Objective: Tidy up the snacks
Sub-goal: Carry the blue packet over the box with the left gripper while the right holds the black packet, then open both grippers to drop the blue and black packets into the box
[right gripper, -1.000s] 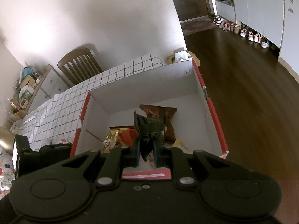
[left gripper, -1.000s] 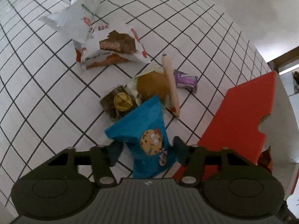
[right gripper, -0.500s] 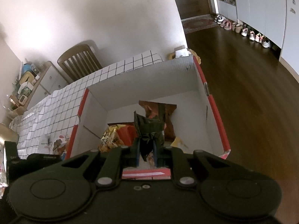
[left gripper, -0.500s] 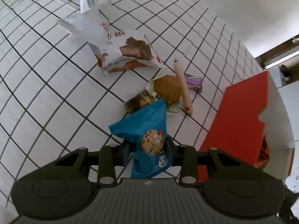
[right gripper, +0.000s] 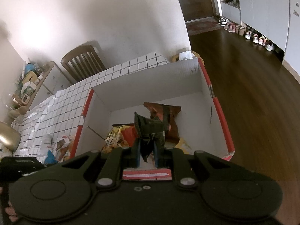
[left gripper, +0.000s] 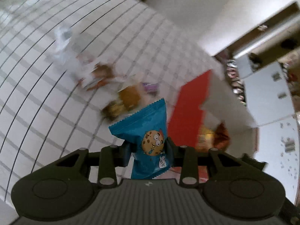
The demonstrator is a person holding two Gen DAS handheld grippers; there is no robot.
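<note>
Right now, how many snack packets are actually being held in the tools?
2. The blue cookie packet is pinched in the left tool, off the table; the dark green packet is clamped in the right tool over the box.

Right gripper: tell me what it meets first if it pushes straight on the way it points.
Probably the snack packets piled in the red-and-white box. The right gripper, shut on a dark green packet, points down into the open box; depth is uncertain.

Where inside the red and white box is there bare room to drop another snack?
In the box, the bare floor lies along its right wall, beside the brown packet. The middle and left are crowded with the yellow packet and the brown packet.
</note>
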